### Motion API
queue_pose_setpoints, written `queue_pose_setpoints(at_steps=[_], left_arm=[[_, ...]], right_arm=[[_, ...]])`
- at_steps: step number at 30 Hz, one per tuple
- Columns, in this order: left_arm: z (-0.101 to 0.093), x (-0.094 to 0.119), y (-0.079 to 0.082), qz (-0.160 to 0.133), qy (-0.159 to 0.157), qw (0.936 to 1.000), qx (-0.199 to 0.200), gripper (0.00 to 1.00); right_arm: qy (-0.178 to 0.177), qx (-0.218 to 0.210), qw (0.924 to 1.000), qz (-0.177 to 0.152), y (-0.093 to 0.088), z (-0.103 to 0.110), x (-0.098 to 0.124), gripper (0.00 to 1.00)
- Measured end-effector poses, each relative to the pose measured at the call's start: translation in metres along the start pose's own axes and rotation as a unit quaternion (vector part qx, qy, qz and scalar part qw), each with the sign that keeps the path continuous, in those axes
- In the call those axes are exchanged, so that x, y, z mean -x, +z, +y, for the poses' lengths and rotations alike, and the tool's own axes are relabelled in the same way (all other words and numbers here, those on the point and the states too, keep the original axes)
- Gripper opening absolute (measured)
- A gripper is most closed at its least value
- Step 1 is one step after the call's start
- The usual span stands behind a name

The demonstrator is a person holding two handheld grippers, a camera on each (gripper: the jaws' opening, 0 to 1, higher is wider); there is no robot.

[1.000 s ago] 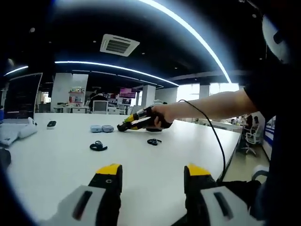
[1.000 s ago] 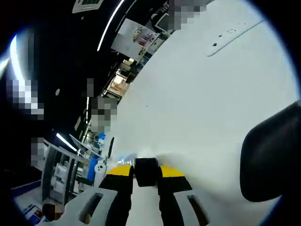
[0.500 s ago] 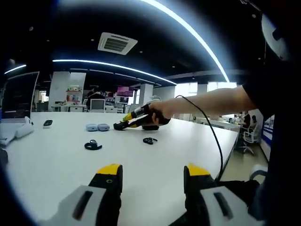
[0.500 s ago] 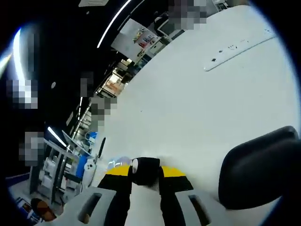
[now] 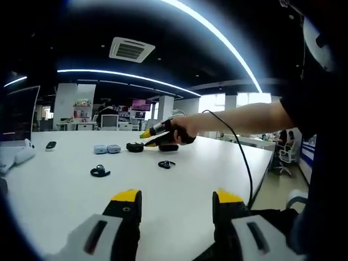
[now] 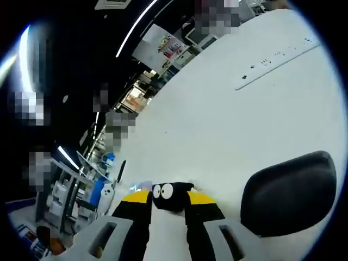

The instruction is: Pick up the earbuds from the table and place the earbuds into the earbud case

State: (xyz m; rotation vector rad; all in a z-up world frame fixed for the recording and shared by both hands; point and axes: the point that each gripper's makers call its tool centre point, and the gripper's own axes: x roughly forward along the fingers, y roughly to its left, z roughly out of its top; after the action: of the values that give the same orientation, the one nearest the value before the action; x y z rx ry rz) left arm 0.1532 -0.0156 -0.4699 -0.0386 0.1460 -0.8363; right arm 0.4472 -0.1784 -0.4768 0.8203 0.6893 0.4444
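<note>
We see the right gripper has lifted a black earbud, clenched in its jaws, off the desk; case placement comes next. Left gripper jaws idle, released.

1. A black earbud, glossy, with two pale round spots on its face, sits pinched between the right gripper tips.
2. Two black ear-hook earbuds lie on the white surface: one at 9 o'clock, the other near centre, well apart.
3. A dark rounded earbud case lies at 4 o'clock.
</note>
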Motion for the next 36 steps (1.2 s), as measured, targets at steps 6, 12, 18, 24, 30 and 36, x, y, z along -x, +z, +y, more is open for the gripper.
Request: queue_pose_setpoints(at_steps=[6,12,18,24,30,36], left_arm=[[-0.009,-0.006,0.001,0.005,-0.007,1.0,-0.004,0.54],[-0.021,-0.016,0.004,0.014,-0.025,0.9996,-0.004,0.55],[-0.032,-0.025,0.0,0.029,-0.051,0.998,0.023,0.55],[-0.04,-0.029,0.004,0.029,-0.069,0.9961,0.046,0.55],[-0.043,-0.034,0.001,0.043,-0.073,0.9957,0.039,0.57],[-0.038,-0.037,-0.011,0.067,-0.068,0.9948,0.035,0.61]], right_arm=[[0.055,0.032,0.9978,-0.016,0.015,0.025,0.029,0.27],[0.076,0.076,0.9921,-0.065,0.046,0.026,0.072,0.38],[0.036,0.162,0.9831,-0.077,0.065,-0.003,0.11,0.49],[-0.021,0.333,0.9428,-0.009,0.055,-0.03,0.121,0.6],[-0.03,0.471,0.8766,0.094,0.035,-0.042,0.119,0.62],[-0.031,0.567,0.8018,0.187,0.021,-0.057,0.104,0.65]])
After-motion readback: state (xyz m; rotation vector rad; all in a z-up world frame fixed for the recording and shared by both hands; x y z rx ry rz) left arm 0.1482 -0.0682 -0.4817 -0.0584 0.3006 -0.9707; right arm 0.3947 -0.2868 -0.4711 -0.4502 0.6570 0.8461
